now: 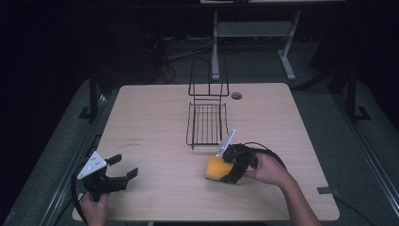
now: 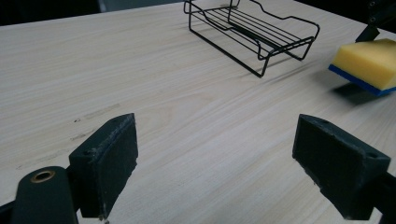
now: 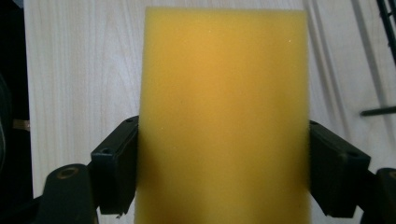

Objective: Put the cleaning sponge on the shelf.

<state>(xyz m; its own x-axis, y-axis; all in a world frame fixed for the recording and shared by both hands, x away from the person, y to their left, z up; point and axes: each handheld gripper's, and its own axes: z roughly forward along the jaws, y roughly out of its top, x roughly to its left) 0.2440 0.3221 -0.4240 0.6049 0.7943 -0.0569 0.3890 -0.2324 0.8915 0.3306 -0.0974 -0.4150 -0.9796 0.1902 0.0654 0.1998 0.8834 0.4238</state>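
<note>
A yellow sponge (image 1: pixel 215 168) with a blue underside sits between the jaws of my right gripper (image 1: pixel 225 172) at the table's front right. In the right gripper view the sponge (image 3: pixel 224 102) spans the gap of that gripper (image 3: pixel 224 175), and both pads press its sides. From the left gripper view the sponge (image 2: pixel 369 58) hangs a little above the wood with a shadow under it. My left gripper (image 1: pixel 124 165) rests near the front left corner, open (image 2: pixel 229 163) with bare table between its pads.
A black wire rack (image 1: pixel 207 123) stands in the middle of the wooden table (image 1: pixel 150 113), just beyond the sponge, with a tall wire back at its far end. The rack (image 2: pixel 252 28) holds nothing. A small round hole (image 1: pixel 236 95) lies near the far edge.
</note>
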